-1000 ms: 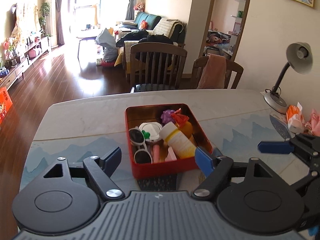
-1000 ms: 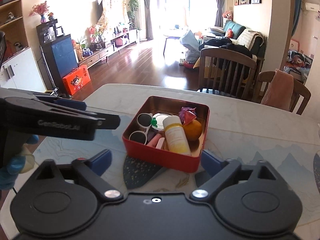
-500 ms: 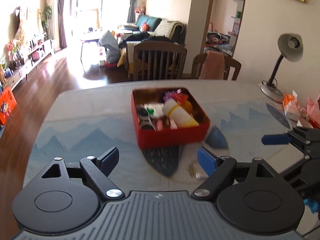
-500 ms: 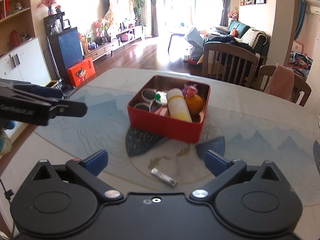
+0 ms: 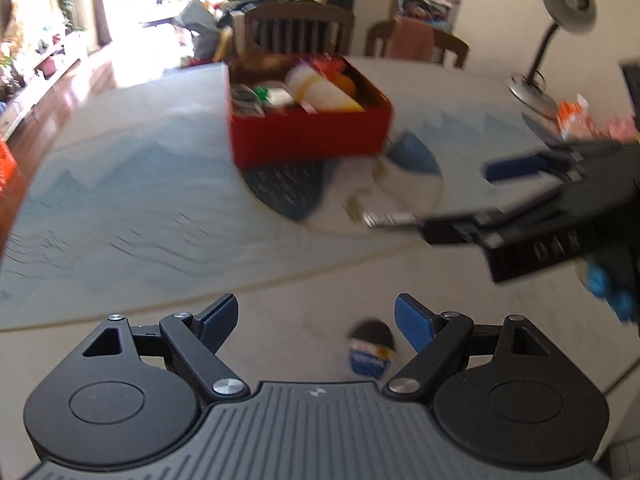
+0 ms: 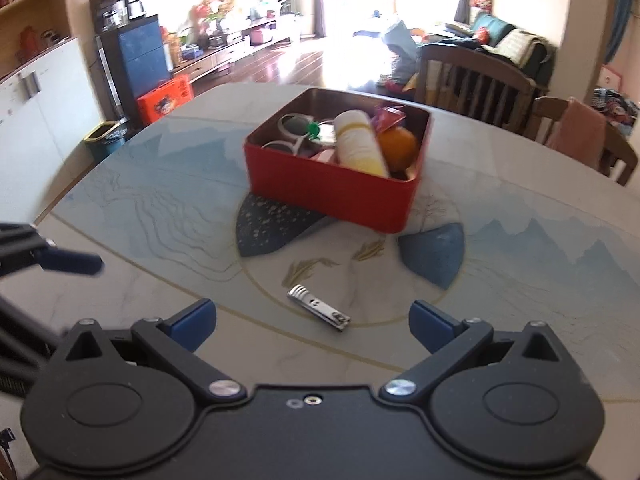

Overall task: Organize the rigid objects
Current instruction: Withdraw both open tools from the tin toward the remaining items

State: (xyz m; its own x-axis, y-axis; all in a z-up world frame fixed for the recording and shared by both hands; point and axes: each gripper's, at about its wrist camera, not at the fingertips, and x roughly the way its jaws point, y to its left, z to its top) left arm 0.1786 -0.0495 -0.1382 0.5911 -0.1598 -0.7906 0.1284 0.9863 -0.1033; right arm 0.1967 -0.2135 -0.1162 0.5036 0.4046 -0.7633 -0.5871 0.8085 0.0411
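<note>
A red tin box (image 6: pixel 336 188) stands mid-table, holding sunglasses (image 6: pixel 290 134), a white bottle (image 6: pixel 360 146), an orange (image 6: pixel 398 146) and other small items; it also shows in the left wrist view (image 5: pixel 308 136). A silver nail clipper (image 6: pixel 319 307) lies on the table just ahead of my right gripper (image 6: pixel 313 320), which is open and empty. In the left wrist view the clipper (image 5: pixel 390 219) lies by the right gripper's lower finger. My left gripper (image 5: pixel 316 318) is open and empty; a small blue-and-black packet (image 5: pixel 370 350) lies near its right finger.
A desk lamp (image 5: pixel 556 36) and snack packets (image 5: pixel 576 118) sit at the table's far right. Wooden chairs (image 6: pixel 476 80) stand behind the table. The left gripper's finger (image 6: pixel 68 261) reaches in at the left of the right wrist view.
Both grippers have pulled back from the red box and lowered. The nail clipper has come into view ahead of the right gripper, and a small packet by the left gripper.
</note>
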